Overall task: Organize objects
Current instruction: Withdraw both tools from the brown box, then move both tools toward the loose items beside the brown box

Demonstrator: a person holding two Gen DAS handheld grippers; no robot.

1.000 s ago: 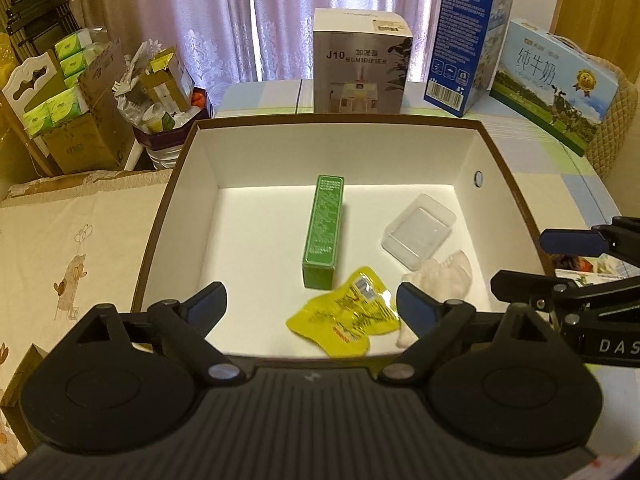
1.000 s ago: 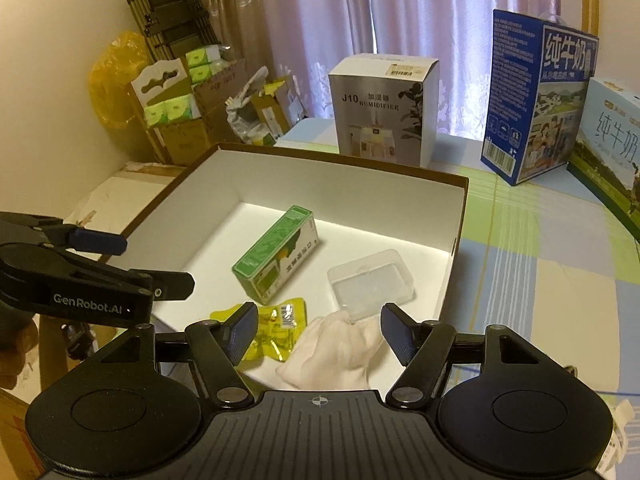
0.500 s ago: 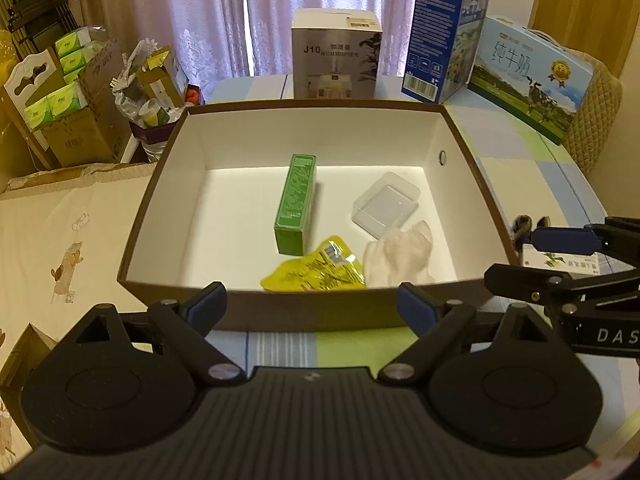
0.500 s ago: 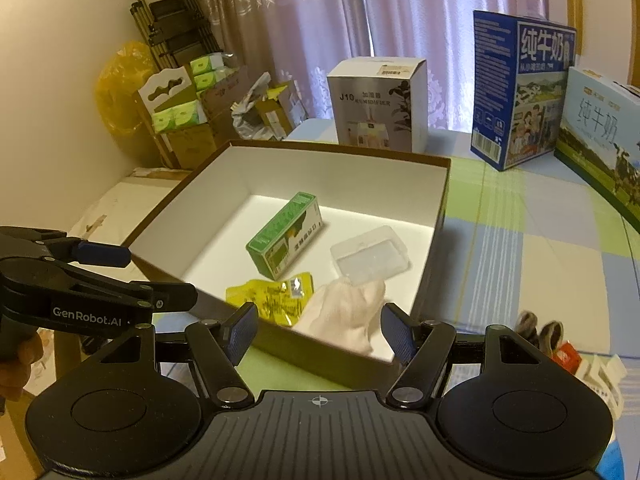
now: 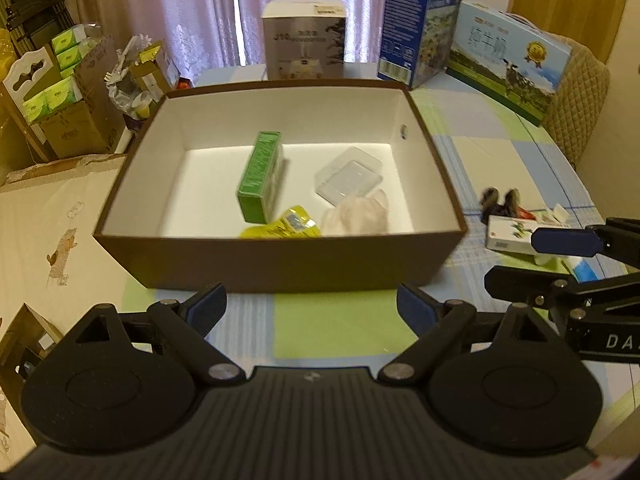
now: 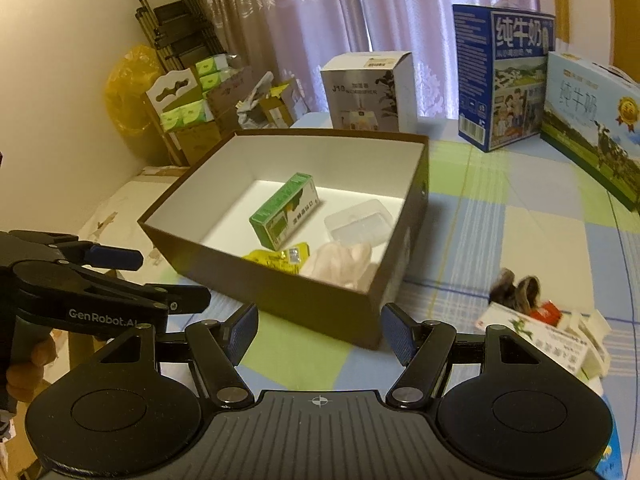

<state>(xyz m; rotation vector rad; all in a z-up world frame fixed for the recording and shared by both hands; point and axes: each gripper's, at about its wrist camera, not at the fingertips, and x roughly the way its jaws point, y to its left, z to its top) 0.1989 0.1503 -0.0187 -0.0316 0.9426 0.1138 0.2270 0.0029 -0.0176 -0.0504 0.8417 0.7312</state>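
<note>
A brown box with a white inside [image 5: 280,264] [image 6: 280,292] sits on the checked tablecloth. In it lie a green carton [image 5: 260,174] [image 6: 286,210], a clear plastic tray [image 5: 349,176] [image 6: 360,222], a yellow packet [image 5: 284,228] [image 6: 280,256] and a white cloth [image 5: 356,214] [image 6: 340,264]. Right of the box lies a small pile: a white-green carton [image 5: 510,234] [image 6: 532,332] and a dark furry item [image 5: 500,200] [image 6: 514,288]. My left gripper [image 5: 310,308] and my right gripper [image 6: 320,330] both hover open and empty in front of the box's near wall.
At the table's far side stand a grey humidifier box [image 5: 304,40] and two blue milk cartons [image 5: 420,20] [image 5: 508,60]. Cardboard boxes with green tissue packs [image 5: 60,92] crowd the left. A padded chair back [image 5: 580,96] is at the right. A folded trolley [image 6: 176,36] leans on the wall.
Both grippers have pulled back and up from over the box, so its near wall and the pile on the right now show. Objects in the box have not moved.
</note>
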